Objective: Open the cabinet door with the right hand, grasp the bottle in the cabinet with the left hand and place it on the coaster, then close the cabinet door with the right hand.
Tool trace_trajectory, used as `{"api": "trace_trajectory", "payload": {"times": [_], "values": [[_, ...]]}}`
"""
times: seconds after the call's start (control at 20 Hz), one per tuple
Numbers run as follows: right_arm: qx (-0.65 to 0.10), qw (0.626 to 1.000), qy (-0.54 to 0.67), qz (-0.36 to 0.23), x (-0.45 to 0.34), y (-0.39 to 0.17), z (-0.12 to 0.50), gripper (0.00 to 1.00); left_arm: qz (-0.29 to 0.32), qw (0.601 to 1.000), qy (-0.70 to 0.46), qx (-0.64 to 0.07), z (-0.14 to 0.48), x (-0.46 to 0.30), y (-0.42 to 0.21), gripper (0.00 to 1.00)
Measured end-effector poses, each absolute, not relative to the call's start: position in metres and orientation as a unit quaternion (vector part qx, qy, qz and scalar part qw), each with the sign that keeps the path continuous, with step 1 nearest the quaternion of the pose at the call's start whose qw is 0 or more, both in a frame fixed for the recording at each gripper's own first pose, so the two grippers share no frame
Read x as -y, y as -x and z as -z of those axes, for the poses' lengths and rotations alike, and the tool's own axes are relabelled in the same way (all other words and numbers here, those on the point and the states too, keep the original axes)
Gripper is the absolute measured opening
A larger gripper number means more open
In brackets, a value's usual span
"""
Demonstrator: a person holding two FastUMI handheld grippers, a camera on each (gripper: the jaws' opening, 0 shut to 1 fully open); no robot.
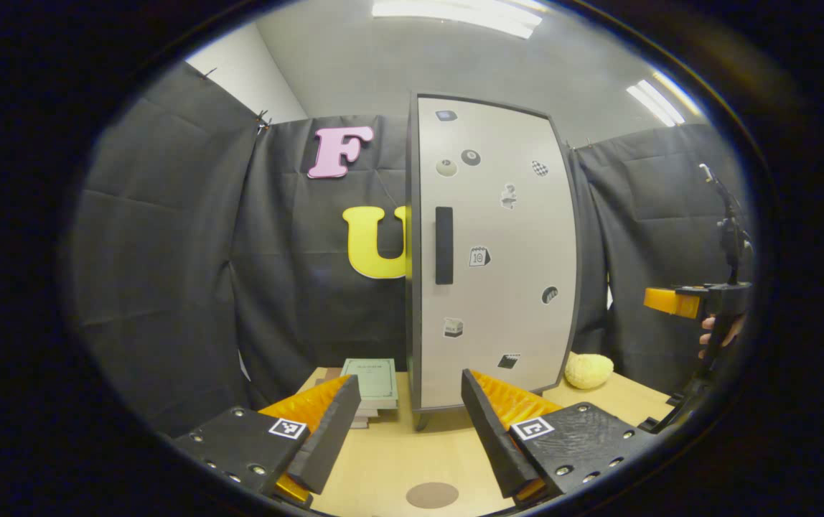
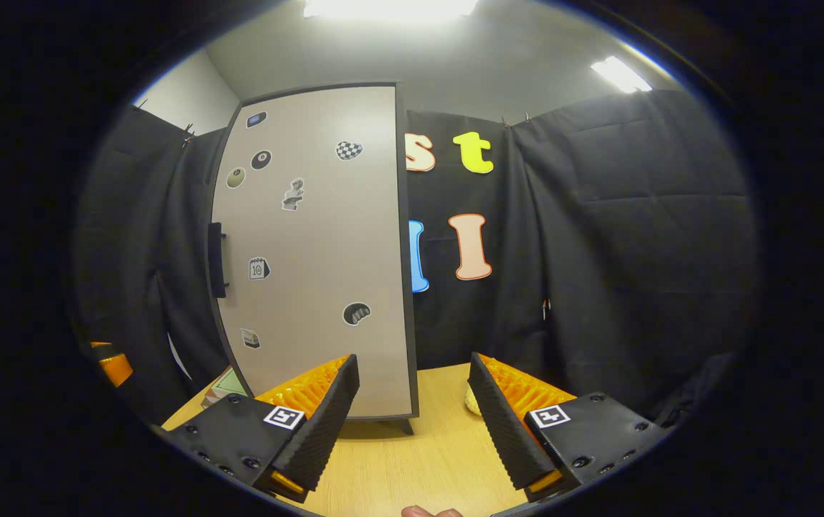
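Cabinet (image 1: 494, 251) door shut; both tools gaping, empty; coaster (image 1: 432, 495) bare.

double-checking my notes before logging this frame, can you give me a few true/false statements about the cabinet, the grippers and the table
1. The cabinet door is closed. True.
2. The left gripper is shut on a bottle. False: its fingers are apart and hold nothing.
3. A brown coaster lies on the wooden table near the left gripper. True.
4. The right gripper grips the door handle. False: it is open, short of the door.
5. A stack of books lies left of the cabinet in the left gripper view. True.
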State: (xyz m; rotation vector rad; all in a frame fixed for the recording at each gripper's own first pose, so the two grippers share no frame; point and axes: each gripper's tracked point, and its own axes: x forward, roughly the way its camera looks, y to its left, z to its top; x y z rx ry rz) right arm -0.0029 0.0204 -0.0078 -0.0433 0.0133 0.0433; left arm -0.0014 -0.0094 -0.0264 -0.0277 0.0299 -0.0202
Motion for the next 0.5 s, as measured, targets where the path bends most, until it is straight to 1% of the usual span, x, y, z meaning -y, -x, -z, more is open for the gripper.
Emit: {"api": "trace_trajectory", "payload": {"times": [0.15, 0.35, 0.5], "values": [[-0.011, 0.999, 0.021, -0.031, -0.03, 0.0, 0.009, 0.98, 0.02, 0.999, 0.033, -0.024, 0.035, 0.013, 0.005, 0.88], [-0.021, 0.998, 0.022, -0.05, -0.047, -0.001, 0.01, 0.98, 0.001, 0.999, 0.035, -0.022, 0.038, -0.003, 0.009, 0.84], [-0.03, 0.997, 0.018, -0.065, -0.062, -0.008, 0.008, 0.98, -0.013, 0.999, 0.045, -0.025, 0.049, -0.012, 0.016, 0.85]]}}
